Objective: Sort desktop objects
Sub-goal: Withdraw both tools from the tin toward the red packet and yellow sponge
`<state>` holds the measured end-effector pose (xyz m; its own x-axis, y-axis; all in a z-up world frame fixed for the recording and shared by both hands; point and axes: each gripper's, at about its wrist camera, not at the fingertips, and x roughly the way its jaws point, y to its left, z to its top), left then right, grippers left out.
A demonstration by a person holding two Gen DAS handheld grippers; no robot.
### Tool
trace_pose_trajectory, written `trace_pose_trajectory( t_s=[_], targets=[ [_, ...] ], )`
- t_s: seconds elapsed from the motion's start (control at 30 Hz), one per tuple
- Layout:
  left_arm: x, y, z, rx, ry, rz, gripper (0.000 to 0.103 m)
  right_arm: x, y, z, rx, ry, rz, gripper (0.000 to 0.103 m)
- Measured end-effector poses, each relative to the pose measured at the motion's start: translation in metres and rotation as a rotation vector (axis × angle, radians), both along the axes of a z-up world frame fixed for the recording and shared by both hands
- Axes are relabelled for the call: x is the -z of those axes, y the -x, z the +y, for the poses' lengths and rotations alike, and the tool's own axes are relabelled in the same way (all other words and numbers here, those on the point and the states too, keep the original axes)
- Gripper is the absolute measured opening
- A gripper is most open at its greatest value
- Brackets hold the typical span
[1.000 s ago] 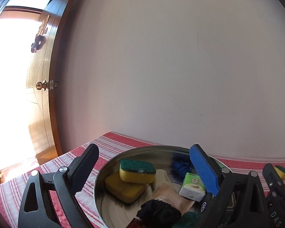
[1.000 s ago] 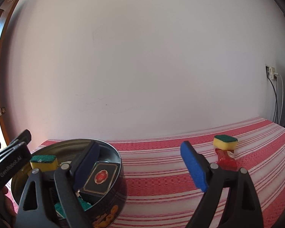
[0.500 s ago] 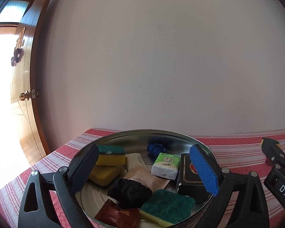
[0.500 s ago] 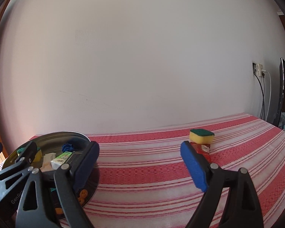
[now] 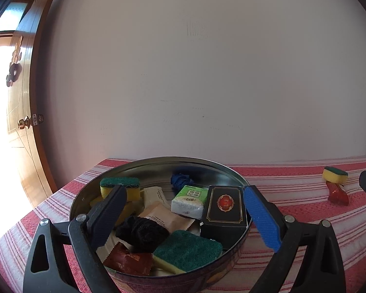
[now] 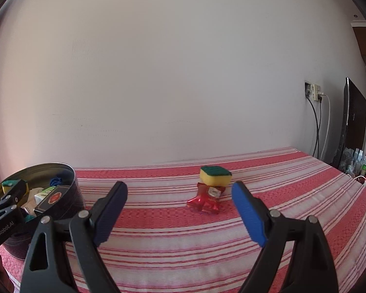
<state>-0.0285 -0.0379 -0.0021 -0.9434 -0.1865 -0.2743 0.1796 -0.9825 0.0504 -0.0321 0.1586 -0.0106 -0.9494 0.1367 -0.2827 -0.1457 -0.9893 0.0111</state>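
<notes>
Lying out on the striped worktop, well apart from the round tin: last loose yellow-green sponge, resting on the far end of a red foil packet. Packet long axis running roughly away from the camera, slightly skewed, wider end nearest. Sitting ahead of the right gripper, a bit right of its centreline, not yet between the jaws. Right gripper wide, nothing held. Left gripper also wide and empty, hovering over the tin, already packed with sponges, black box, tissue pack, sachets. Seen from the left side, sponge and packet far off to the right. Right hand clearly nearer; likely next pick, needing a forward reach with a slight rightward shift. Sponge perched loosely, may tumble if the packet gets grabbed first.
</notes>
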Motion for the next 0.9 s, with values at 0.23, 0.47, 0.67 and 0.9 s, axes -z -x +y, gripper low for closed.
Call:
trace_pose_trajectory(
  t_s=[0.23, 0.47, 0.67, 0.9],
  targets=[
    [0.001, 0.000, 0.040, 0.079, 0.024, -0.025, 0.098, -0.004, -0.008, 0.030, 0.048, 0.004, -0.006, 0.089],
    [0.003, 0.010, 0.086, 0.164, 0.037, -0.085, 0.098, -0.003, -0.003, 0.068, 0.107, 0.011, -0.024, 0.089],
    [0.007, 0.024, 0.123, 0.211, 0.061, -0.140, 0.098, -0.002, 0.002, 0.104, 0.170, 0.024, -0.039, 0.089],
    [0.013, 0.045, 0.163, 0.249, 0.035, -0.225, 0.098, -0.003, 0.016, 0.134, 0.214, 0.006, -0.067, 0.089]
  ],
)
